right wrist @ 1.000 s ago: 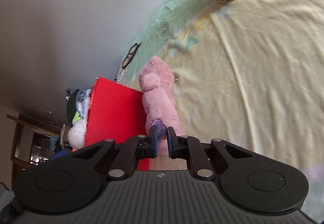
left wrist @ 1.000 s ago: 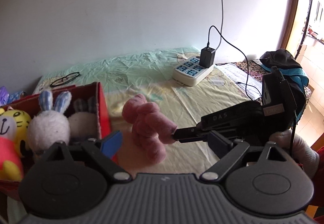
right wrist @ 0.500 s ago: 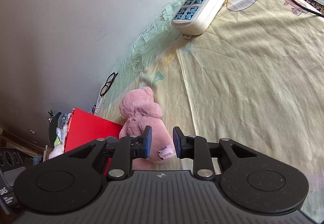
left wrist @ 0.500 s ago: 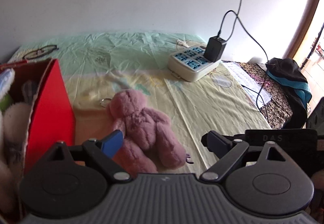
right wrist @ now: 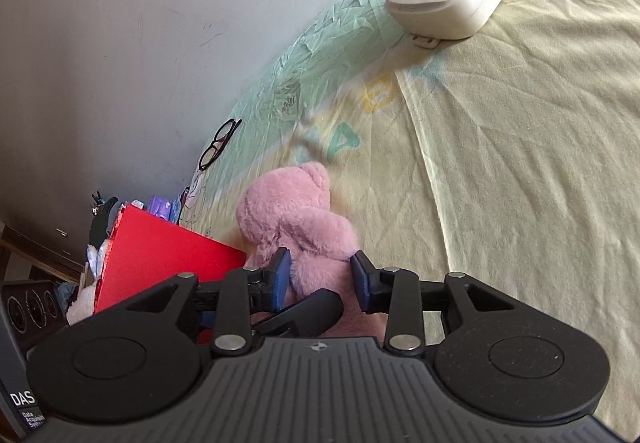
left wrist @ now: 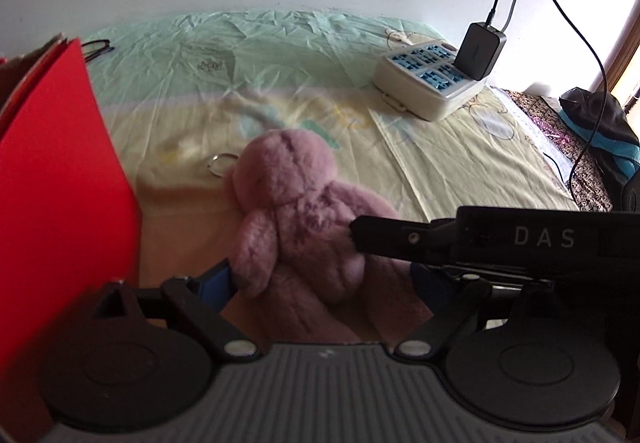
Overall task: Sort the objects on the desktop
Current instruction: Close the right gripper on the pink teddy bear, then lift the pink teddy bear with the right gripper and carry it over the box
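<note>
Left gripper [left wrist: 320,281]: fingers spread wide, one blue pad [left wrist: 216,283] at the toy's arm, the other on the far side of its legs; whether either pad touches the plush cannot be told.

Right gripper [right wrist: 320,277]: fingers moderately apart, blue pads [right wrist: 280,275] on either side of the toy's lower body, close to the plush; contact cannot be told. In the left wrist view this gripper [left wrist: 356,235] reaches in from the right, its tip at the toy's side.

Pink plush bear [left wrist: 296,211]: lying on the surface [left wrist: 460,171], which is covered by a yellow and green printed cloth, between both pairs of fingers. Head points away from the grippers. A metal key ring [left wrist: 222,163] lies just beside its head.

Red box [left wrist: 60,163]: just beside the bear, to its left. In the right wrist view, white plush items [right wrist: 82,307] show at its open side.

Black-framed glasses [right wrist: 218,145]: on the green part of the cloth near the wall, well apart from the bear.

White power strip [left wrist: 430,83]: at the far right of the surface, blue sockets, with a black charger [left wrist: 480,51] plugged in and cables running off it.

Dark bag [left wrist: 600,123]: at the right edge, beyond the cloth.
</note>
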